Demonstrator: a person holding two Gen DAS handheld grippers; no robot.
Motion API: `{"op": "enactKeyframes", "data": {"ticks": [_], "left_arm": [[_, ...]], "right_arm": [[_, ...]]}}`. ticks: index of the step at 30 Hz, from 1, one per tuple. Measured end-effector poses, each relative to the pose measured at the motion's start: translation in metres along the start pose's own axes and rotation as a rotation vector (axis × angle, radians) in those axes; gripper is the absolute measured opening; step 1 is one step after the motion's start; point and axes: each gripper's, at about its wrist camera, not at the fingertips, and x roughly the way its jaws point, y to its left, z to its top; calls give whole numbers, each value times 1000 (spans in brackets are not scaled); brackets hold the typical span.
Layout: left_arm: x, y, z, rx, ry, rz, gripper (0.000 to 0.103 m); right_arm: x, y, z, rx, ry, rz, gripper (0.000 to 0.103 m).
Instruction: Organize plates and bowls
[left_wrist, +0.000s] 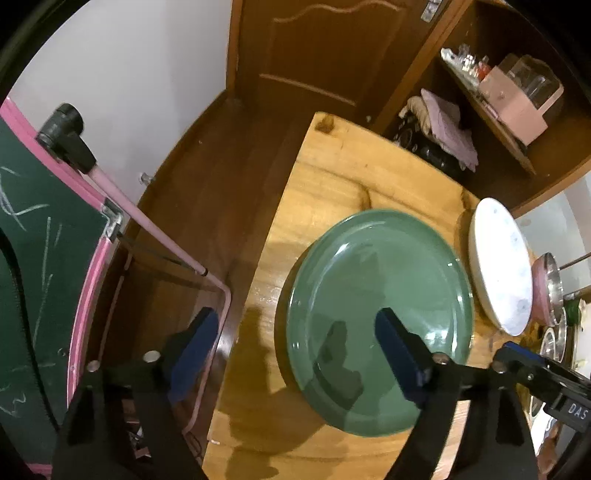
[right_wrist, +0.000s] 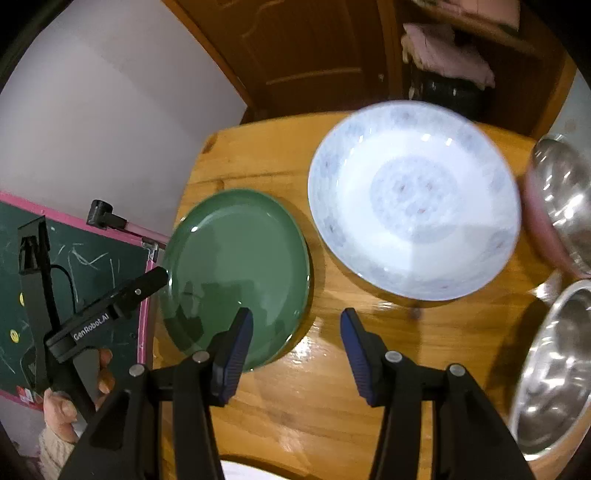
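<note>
A green plate (left_wrist: 376, 314) lies on the wooden table (left_wrist: 340, 177); it also shows in the right wrist view (right_wrist: 236, 273). A white patterned plate (right_wrist: 413, 199) lies to its right, seen edge-on in the left wrist view (left_wrist: 498, 266). My left gripper (left_wrist: 295, 343) is open, straddling the green plate's left rim, one finger over the plate, the other past the table's edge. My right gripper (right_wrist: 297, 332) is open and empty above bare table, between the two plates. The left gripper also shows in the right wrist view (right_wrist: 155, 280).
Two steel bowls (right_wrist: 554, 369) and a pink-rimmed one (right_wrist: 561, 206) stand at the table's right. A green chalkboard with pink frame (left_wrist: 48, 258) stands left of the table. A wooden door (left_wrist: 325, 55) and shelves (left_wrist: 509, 110) are behind.
</note>
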Motion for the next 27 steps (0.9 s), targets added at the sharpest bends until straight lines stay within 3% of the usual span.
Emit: {"op": "enactKeyframes", "data": {"ticks": [2, 5, 8, 11, 14, 27], "left_arm": [[8, 2, 1, -2, 13, -1, 77], [17, 5, 2, -13, 44, -31, 61], [17, 4, 5, 9, 40, -21, 51], [17, 3, 7, 23, 61, -43, 27], [16, 2, 8, 38, 67, -43, 16], [0, -10, 1, 106, 70, -11, 6]], "right_arm": [[13, -4, 3, 29, 21, 24, 37], [28, -8, 7, 55, 47, 55, 24], [38, -9, 9, 65, 66, 67, 17], [42, -7, 11, 58, 63, 64, 15], [45, -6, 14, 48, 63, 42, 7], [39, -3, 11, 41, 40, 6, 5]]}}
